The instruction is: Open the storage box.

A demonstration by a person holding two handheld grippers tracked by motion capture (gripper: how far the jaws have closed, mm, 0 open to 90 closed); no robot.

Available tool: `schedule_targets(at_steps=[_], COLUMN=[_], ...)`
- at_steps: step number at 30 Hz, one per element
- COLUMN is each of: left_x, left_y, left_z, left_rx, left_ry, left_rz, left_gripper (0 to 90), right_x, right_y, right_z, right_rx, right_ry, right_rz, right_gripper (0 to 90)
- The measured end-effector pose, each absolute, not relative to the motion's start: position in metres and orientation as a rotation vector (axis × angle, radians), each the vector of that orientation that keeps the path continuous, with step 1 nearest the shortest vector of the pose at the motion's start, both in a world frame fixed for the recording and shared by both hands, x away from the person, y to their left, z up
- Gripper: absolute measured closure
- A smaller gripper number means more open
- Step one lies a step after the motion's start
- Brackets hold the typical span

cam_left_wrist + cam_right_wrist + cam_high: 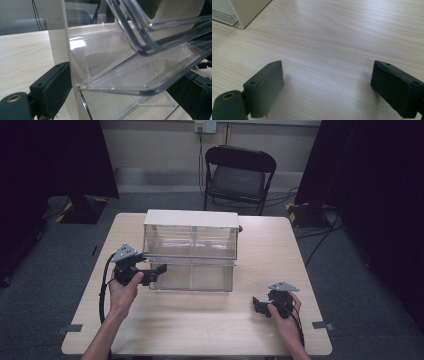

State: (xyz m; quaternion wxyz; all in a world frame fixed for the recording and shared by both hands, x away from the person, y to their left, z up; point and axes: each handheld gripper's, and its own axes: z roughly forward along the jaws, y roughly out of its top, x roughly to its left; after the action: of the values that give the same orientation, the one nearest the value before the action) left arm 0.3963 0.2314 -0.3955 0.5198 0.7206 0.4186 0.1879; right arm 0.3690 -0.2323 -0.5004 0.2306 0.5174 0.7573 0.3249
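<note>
A clear plastic drawer cabinet (190,247) with a white top stands at the middle back of the wooden table (200,325). My left gripper (159,272) is level at the cabinet's lower left corner and points right. In the left gripper view, the left gripper (125,90) is open, its jaws wide on either side of the corner of a clear drawer (117,75). The left pad (58,85) lies close against a clear upright edge. My right gripper (257,306) rests on the table at the front right. It (327,80) is open over bare wood.
A black folding chair (239,175) stands behind the table. Cables run across the grey floor at the back right. Dark curtains hang at both sides. The cabinet's white corner (244,12) lies far left of the right gripper.
</note>
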Motion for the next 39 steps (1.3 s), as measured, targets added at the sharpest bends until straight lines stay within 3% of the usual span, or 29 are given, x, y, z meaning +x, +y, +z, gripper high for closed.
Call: schedule_targets(at_steps=[39], left_x=[0.3955], left_y=[0.2295], left_z=[-0.3933], left_rx=[1.727], left_ry=[0.980], left_rz=[0.448], left_gripper=[7.3], right_x=[0.3690], right_y=[-0.2323], right_z=[-0.5004], right_rx=[1.422], right_ry=[2.084], right_rz=[0.894], right_gripper=[10.4])
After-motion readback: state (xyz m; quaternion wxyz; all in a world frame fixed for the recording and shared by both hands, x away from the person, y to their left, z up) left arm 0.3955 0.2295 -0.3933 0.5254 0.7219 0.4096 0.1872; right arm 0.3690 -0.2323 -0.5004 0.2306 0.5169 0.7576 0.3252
